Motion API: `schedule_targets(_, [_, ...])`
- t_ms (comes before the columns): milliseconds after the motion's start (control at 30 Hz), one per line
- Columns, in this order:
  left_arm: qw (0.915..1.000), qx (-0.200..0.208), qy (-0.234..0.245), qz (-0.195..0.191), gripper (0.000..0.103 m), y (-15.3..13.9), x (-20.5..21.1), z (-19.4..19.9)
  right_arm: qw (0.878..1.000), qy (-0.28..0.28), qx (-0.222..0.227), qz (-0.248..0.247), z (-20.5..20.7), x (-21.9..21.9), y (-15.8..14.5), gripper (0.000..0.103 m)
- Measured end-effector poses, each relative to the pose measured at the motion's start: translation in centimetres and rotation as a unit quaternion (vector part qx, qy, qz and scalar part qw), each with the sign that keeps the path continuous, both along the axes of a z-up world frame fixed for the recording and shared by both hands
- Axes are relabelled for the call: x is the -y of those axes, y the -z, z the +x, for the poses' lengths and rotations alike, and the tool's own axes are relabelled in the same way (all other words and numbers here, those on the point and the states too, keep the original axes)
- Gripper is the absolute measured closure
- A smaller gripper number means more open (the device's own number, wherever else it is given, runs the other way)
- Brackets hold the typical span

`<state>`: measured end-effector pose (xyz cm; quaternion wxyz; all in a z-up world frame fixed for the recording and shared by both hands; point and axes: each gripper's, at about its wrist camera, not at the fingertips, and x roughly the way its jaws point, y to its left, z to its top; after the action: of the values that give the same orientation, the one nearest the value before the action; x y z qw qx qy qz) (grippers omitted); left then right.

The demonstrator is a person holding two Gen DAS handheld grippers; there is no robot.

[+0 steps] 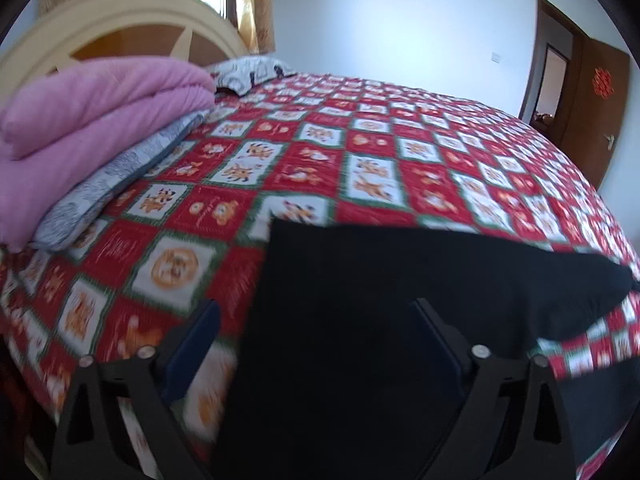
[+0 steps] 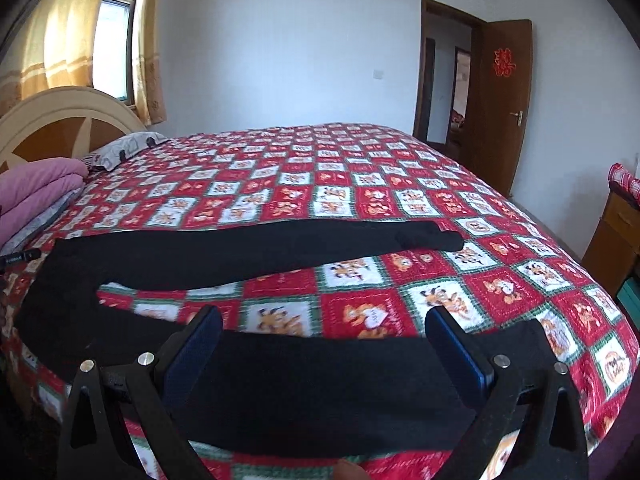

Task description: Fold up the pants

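The left gripper (image 1: 316, 320) hangs over the waist end of the black pants (image 1: 400, 300), jaws spread wide with nothing pinched; its left pad sits past the fabric edge, over the quilt (image 1: 360, 140), the right pad over the cloth. The right gripper (image 2: 324, 328) is likewise released, straddling the near leg (image 2: 320, 380), which runs crosswise under its blue pads (image 2: 192, 352).

The pants lie flat along the near edge of the bed, legs splayed in a V: the far leg (image 2: 280, 248) stretches toward the foot, its cuff doubled over. The step in hand looks like the first grasp. To do it well, each gripper should come down on an outer edge of the near leg, pinch a single layer cleanly, and carry it across onto the far leg without dragging the quilt.

The pants look soft, matte and limp, likely knit. The quilt is a red, white and green patchwork of squares. A puffy pink duvet (image 1: 80, 120) is stacked by the curved cream headboard (image 1: 120, 12).
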<state>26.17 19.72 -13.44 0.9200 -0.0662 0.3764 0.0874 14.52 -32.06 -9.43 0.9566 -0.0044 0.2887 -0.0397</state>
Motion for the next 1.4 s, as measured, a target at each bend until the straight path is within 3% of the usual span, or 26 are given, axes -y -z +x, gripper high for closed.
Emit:
schedule_targets(100, [0.9998,-0.017,0.007,-0.007,0.009,0.3,-1.7,3.5,1.0,0.008,-0.011,0.003,2.5,2.2,-0.1,0.001])
schedule_targets(233, [0.9981,-0.049,0.02,-0.031,0.019,2.0,-2.5,7.3,1.0,0.013,-0.029,0.001,6.0,5.0,-0.2,0.001])
schedule_targets(300, [0.9971,-0.071,0.023,-0.017,0.026,3.4,-2.5,8.9,0.999,0.024,-0.04,0.015,8.0,7.0,-0.3,0.001])
schedule_targets(400, [0.995,-0.092,0.027,-0.028,0.04,5.1,-3.0,10.3,0.997,0.04,-0.058,0.041,10.7,9.7,-0.4,0.001])
schedule_targets(533, [0.9943,-0.084,0.042,-0.051,0.05,5.6,-3.3,10.4,0.994,0.062,-0.075,0.049,14.1,13.0,-0.4,0.001])
schedule_targets(600, [0.9936,-0.083,0.047,-0.061,0.051,5.9,-3.4,10.3,0.993,0.071,-0.081,0.048,15.5,14.2,-0.2,0.002])
schedule_targets(633, [0.9935,-0.08,0.048,-0.065,0.051,6.0,-3.6,10.5,0.993,0.073,-0.085,0.047,16.2,14.8,-0.1,0.005])
schedule_targets(733, [0.9938,-0.072,0.057,-0.064,0.052,6.4,-3.4,10.7,0.989,0.083,-0.106,0.059,18.8,16.9,0.5,0.034])
schedule_targets(833, [0.9946,-0.065,0.057,-0.057,0.057,6.4,-3.2,10.8,0.984,0.094,-0.125,0.085,21.1,19.2,1.0,0.036])
schedule_targets(967, [0.9949,-0.049,0.058,-0.066,0.06,6.4,-3.5,10.6,0.981,0.108,-0.137,0.082,24.0,21.4,1.6,0.036])
schedule_targets(1167, [0.9938,-0.044,0.058,-0.084,0.061,6.6,-4.0,10.7,0.972,0.086,-0.185,0.116,28.8,22.9,4.5,0.036])
schedule_targets(1300, [0.9937,-0.044,0.058,-0.085,0.061,6.8,-3.8,10.7,0.967,0.064,-0.217,0.113,31.4,22.2,6.7,0.038])
schedule_targets(1367, [0.9939,-0.044,0.058,-0.083,0.061,6.9,-3.7,10.7,0.963,0.052,-0.239,0.116,32.3,21.7,8.0,0.058])
schedule_targets(1400, [0.994,-0.044,0.058,-0.082,0.061,6.9,-3.7,10.7,0.96,0.051,-0.249,0.118,32.7,21.7,8.6,0.06])
